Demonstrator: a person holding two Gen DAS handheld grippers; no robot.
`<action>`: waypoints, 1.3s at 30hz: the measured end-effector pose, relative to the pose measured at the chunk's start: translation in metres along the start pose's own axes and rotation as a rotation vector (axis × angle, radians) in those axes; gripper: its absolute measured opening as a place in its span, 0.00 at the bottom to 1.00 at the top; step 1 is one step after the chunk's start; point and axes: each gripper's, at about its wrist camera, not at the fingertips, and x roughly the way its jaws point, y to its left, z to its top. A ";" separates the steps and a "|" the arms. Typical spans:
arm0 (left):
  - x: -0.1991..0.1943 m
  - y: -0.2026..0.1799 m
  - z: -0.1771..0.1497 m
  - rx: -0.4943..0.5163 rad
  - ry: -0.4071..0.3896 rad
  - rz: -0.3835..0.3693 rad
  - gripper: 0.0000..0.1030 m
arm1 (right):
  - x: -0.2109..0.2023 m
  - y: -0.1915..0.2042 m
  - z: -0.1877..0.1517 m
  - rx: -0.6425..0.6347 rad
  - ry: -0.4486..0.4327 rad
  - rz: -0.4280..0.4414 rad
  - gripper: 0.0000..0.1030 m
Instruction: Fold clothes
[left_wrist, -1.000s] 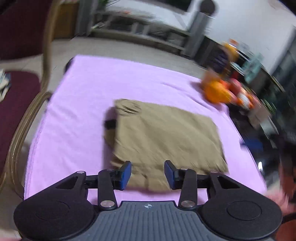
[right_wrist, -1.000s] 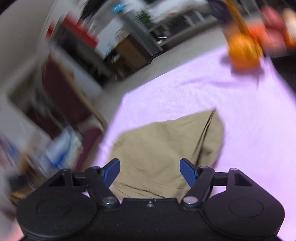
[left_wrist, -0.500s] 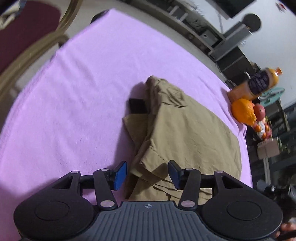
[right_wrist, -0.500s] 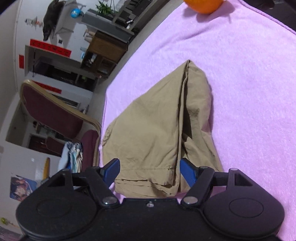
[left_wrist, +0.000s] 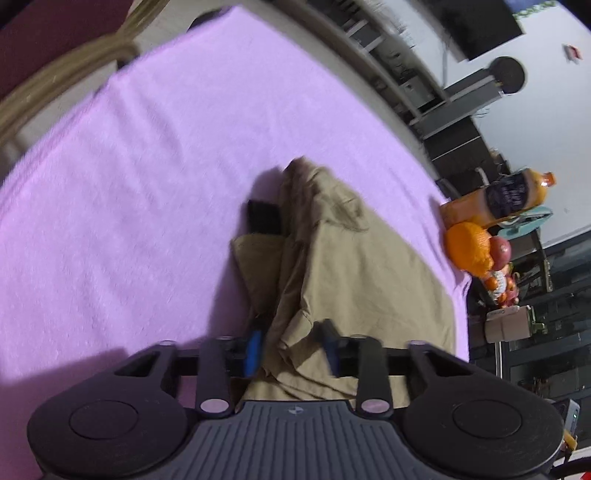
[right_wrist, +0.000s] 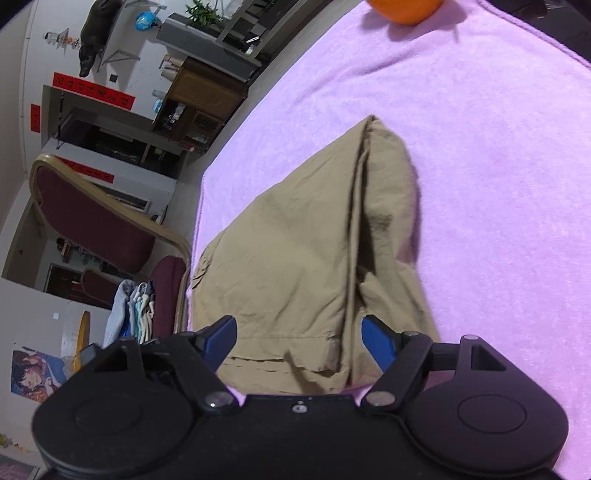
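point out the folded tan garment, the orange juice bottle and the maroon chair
folded tan cotton garment (right_wrist: 303, 243), right wrist view, on its broad flat top panel
orange juice bottle with dark label (left_wrist: 506, 197), left wrist view, on the label
maroon padded chair with wooden frame (right_wrist: 92, 221), right wrist view, on the backrest cushion

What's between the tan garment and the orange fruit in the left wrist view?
Only bare purple cloth; the tan garment and orange fruit lie apart, as the left wrist view shows.

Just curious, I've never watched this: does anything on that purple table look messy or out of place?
Yes. The tan garment is unevenly folded, with layers bunched along one edge, and a small dark item pokes out beside it.
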 end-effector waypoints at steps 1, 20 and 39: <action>-0.002 -0.003 -0.001 0.015 -0.012 -0.001 0.16 | -0.001 -0.002 0.001 0.005 -0.005 -0.004 0.72; 0.007 -0.018 -0.007 0.107 -0.008 0.007 0.24 | 0.001 -0.016 -0.004 0.078 -0.014 0.057 0.48; -0.013 -0.028 -0.010 0.095 -0.096 -0.077 0.04 | 0.029 -0.019 -0.004 0.158 0.019 0.100 0.46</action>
